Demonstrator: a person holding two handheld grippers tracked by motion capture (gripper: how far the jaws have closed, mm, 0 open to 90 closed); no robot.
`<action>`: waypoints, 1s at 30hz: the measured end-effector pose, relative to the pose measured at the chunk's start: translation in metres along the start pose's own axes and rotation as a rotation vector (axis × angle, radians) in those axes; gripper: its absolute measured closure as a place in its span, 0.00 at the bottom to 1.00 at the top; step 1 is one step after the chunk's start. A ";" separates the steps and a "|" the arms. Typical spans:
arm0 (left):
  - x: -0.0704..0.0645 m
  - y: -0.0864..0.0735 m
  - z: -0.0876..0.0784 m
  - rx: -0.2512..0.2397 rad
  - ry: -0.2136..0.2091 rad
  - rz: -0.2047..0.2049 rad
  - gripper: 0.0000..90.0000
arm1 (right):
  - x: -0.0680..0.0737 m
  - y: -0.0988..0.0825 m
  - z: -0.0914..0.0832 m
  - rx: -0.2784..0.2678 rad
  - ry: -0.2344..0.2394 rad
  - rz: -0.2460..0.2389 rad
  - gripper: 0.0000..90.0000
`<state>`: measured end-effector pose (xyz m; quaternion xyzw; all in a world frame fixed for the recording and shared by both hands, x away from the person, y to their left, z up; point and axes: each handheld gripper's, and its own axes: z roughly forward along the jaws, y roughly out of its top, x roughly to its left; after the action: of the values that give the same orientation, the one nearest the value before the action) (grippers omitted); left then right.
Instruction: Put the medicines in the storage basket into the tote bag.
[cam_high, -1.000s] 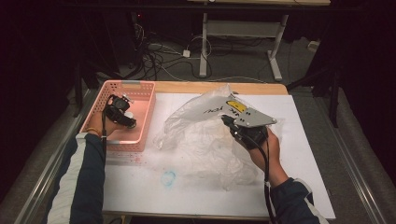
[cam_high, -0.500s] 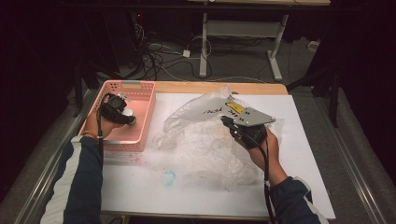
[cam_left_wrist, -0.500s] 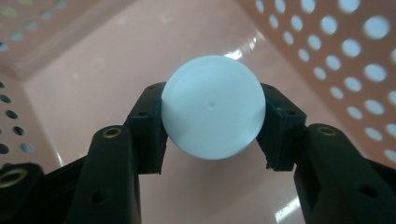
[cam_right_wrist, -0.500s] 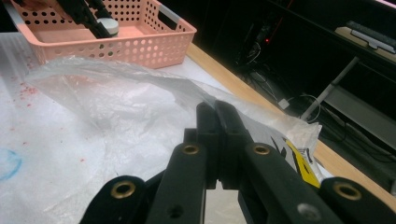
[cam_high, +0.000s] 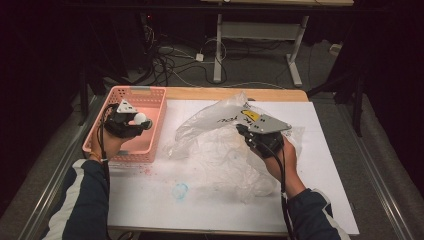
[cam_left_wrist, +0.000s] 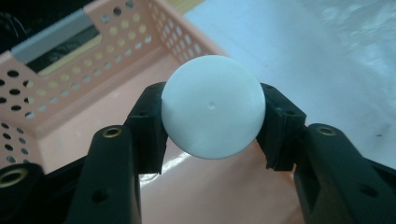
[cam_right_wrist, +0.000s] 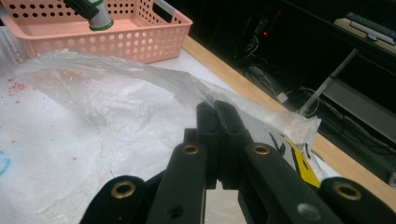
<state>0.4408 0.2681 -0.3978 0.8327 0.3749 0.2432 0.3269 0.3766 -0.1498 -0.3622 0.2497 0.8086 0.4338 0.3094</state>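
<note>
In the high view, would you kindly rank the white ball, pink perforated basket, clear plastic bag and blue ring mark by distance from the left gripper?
1. White ball, between the left gripper's jaws.
2. Pink perforated basket, directly beneath.
3. Clear plastic bag, to the right.
4. Blue ring mark, near the front edge.

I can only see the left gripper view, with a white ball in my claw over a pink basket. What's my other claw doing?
Observer: The right claw is shut on the edge of a clear plastic bag.
Operator: Where's the bag?
Observer: It lies crumpled on the white sheet, just right of the pink basket.
Operator: Is anything on the bag?
Observer: Yes, a yellow label near the right claw.
Operator: Anything else on the table?
Observer: A blue scribble marks the sheet in front of the bag.
</note>
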 end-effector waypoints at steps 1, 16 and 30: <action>-0.005 0.000 -0.004 -0.028 -0.007 0.001 0.54 | 0.000 0.000 0.000 0.002 -0.002 -0.003 1.00; -0.076 0.010 -0.053 -0.234 -0.047 0.125 0.54 | 0.003 -0.002 0.002 -0.004 -0.025 -0.014 1.00; -0.155 0.024 -0.047 -0.281 -0.161 0.308 0.54 | 0.009 -0.002 0.000 -0.004 -0.028 -0.020 1.00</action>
<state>0.3285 0.1518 -0.3741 0.8432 0.1784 0.2727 0.4275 0.3704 -0.1448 -0.3667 0.2469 0.8058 0.4287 0.3256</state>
